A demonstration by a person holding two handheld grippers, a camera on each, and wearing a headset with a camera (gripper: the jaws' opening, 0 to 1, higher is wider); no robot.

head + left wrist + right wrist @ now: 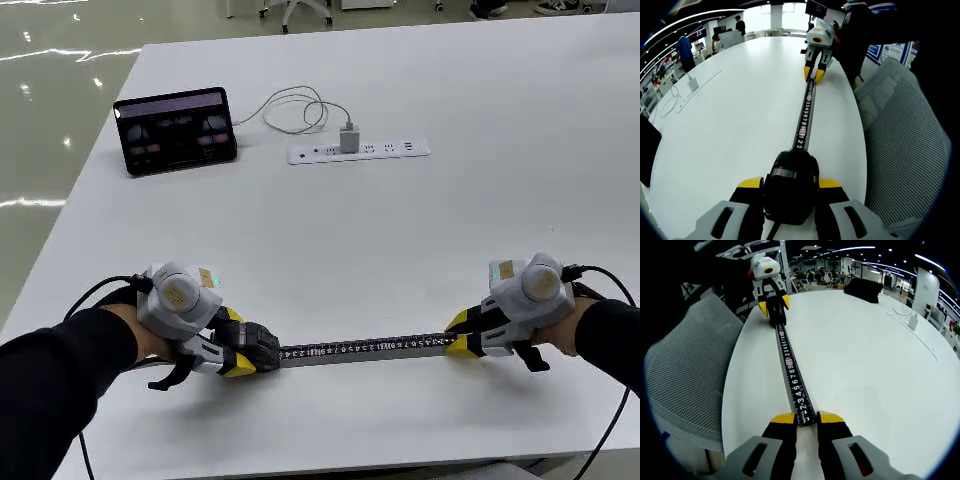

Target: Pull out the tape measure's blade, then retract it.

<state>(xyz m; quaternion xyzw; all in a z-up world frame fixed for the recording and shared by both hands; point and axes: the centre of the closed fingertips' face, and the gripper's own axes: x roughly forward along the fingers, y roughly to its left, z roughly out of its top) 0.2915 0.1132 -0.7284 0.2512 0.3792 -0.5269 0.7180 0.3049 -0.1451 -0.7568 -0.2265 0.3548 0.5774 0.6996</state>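
Observation:
A black tape measure case (pixel 257 347) (pixel 791 185) lies near the table's front edge, with my left gripper (pixel 237 345) (pixel 790 183) shut on it. Its dark numbered blade (pixel 362 348) (pixel 806 111) (pixel 792 377) runs flat along the white table (pixel 400 230) to the right. My right gripper (pixel 460 334) (pixel 806 417) is shut on the blade's end. In the left gripper view the right gripper (pixel 814 75) sits at the blade's far end; in the right gripper view the left gripper (pixel 773 305) holds the case far off.
A black tablet (pixel 175 130) stands at the table's back left. A white power strip (pixel 358 151) with a plugged charger and looped cable lies behind the middle. A grey mesh chair (pixel 905 145) (pixel 687 365) stands just off the front edge.

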